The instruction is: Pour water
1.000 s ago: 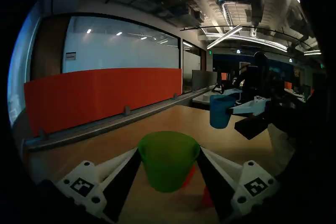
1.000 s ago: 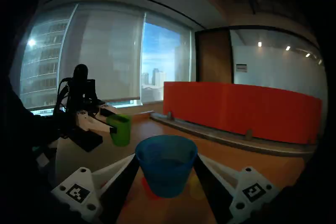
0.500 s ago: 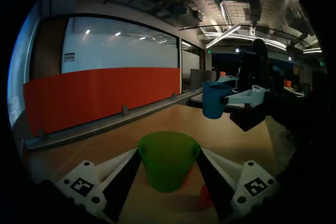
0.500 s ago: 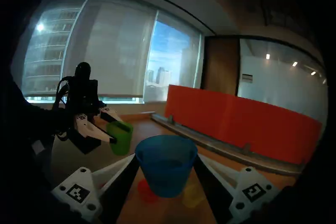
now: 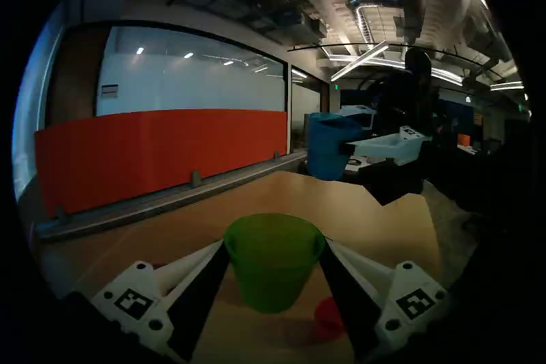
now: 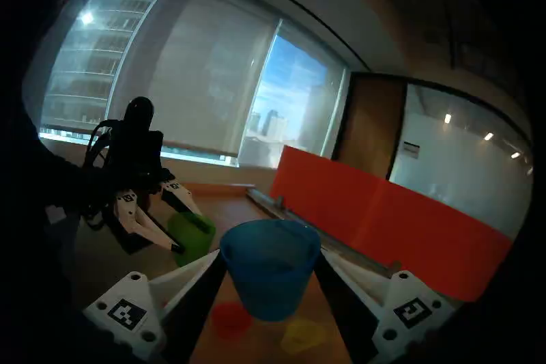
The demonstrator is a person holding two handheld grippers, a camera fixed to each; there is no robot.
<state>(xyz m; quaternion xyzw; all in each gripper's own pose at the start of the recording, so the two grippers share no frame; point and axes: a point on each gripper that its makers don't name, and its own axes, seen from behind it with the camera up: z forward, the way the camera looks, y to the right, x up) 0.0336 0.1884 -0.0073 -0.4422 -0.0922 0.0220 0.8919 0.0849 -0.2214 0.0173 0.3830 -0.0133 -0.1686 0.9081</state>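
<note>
Wooden table (image 5: 293, 200), light brown top with soft shadows across it. A metal rail (image 5: 170, 193) with small upright brackets runs along its far edge, and an orange partition panel (image 5: 164, 149) stands along that rail. Lying on the top in the left gripper view is a small red round piece (image 5: 329, 315), low in the view. The right gripper view has a red round piece and a yellow round piece (image 6: 304, 335) near each other on the wood, not touching. Lids or low cups, cannot tell.

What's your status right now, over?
Left tool shut on green cup. Right tool shut on blue cup. Cups apart, no pour yet. Nothing between them.
</note>
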